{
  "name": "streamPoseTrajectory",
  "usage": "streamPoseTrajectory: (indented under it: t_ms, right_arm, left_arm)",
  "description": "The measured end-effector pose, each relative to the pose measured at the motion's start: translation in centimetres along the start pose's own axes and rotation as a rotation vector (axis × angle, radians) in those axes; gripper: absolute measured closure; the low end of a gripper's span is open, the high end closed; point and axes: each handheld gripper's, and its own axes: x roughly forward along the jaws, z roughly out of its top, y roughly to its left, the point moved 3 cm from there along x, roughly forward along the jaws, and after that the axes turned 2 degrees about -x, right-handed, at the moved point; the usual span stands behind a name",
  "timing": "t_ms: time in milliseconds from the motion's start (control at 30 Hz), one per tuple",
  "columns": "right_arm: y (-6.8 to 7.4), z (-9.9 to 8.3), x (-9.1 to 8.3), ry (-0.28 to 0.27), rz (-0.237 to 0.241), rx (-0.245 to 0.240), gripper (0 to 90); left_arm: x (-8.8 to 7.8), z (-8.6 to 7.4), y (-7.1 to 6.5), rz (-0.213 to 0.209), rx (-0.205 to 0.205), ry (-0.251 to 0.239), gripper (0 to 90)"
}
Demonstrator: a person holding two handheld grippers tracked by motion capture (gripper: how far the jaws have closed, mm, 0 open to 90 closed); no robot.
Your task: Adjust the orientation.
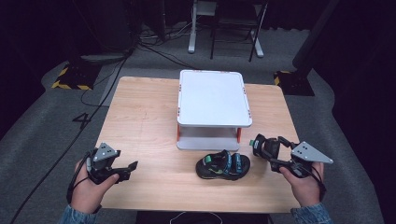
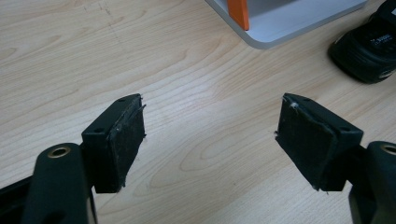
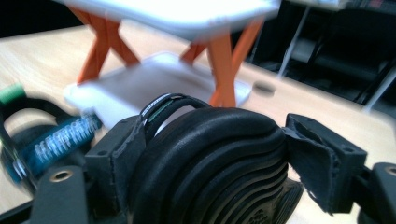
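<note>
At the near right of the wooden table [image 1: 140, 121], your right gripper [image 1: 270, 145] clamps a black sandal [image 3: 215, 163] by its ribbed sole, lifted off the tabletop. A second sandal [image 1: 223, 165], black with blue and green straps, lies just to its left, in front of the white two-tier rack [image 1: 212, 98]. At the near left, your left gripper [image 2: 210, 135] hovers with jaws spread wide and nothing between them.
</note>
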Motion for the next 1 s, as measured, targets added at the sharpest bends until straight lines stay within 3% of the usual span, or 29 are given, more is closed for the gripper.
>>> streamPoseTrajectory:
  t_ms: [33, 100, 133, 233, 300, 367, 400, 500, 567, 733, 833, 867, 1000]
  right_arm:
    - [0.0, -0.6, 0.1, -0.035, 0.022, 0.015, 22.0]
    - [0.1, -0.8, -0.1, -0.035, 0.021, 0.005, 21.9]
    - [0.5, -0.9, -1.1, 0.030, -0.001, -0.035, 21.5]
    - [1.2, -1.5, -2.4, 0.104, -0.041, -0.065, 21.0]
    - [1.4, -2.0, -3.4, 0.157, -0.090, -0.028, 20.6]
    - [1.7, -2.9, -4.4, 0.199, -0.152, 0.058, 20.3]
    - [1.9, -3.6, -4.7, 0.214, -0.161, 0.082, 20.5]
    - [2.0, -5.0, -5.0, 0.227, -0.123, 0.182, 19.8]
    - [2.0, -5.4, -5.0, 0.239, -0.083, 0.209, 23.9]
    - [2.4, -5.8, -5.2, 0.283, -0.067, 0.203, 27.3]
    - [2.8, -6.5, -5.1, 0.416, -0.053, 0.180, 25.4]
    - [2.9, -6.8, -5.0, 0.438, -0.054, 0.177, 24.9]
    - [3.0, -7.4, -5.0, 0.459, -0.048, 0.199, 24.3]
  left_arm:
    - [0.0, 0.0, 0.1, 0.002, 0.003, -0.002, 23.9]
    - [0.0, 0.0, 0.1, 0.000, 0.001, -0.003, 23.9]
    - [0.0, 0.0, 0.1, -0.001, -0.004, -0.004, 23.9]
    - [0.0, 0.1, 0.0, -0.001, -0.001, -0.005, 23.9]
    - [0.0, 0.1, -0.1, -0.006, 0.001, -0.004, 23.9]
    - [0.0, 0.1, -0.2, -0.006, 0.002, -0.003, 23.8]
    - [0.2, 0.1, -0.2, -0.004, 0.006, -0.002, 23.8]
    - [0.4, 0.2, -0.4, -0.013, 0.002, 0.005, 23.9]
    - [0.6, 0.3, -0.5, -0.016, 0.009, 0.006, 23.8]
    - [0.7, 0.3, -0.3, -0.017, 0.011, 0.009, 23.8]
    - [0.7, 0.2, -0.2, -0.016, 0.009, 0.007, 23.8]
    - [0.7, 0.2, -0.2, -0.017, 0.008, 0.007, 23.8]
    - [0.7, 0.3, -0.3, -0.019, 0.011, 0.009, 23.8]
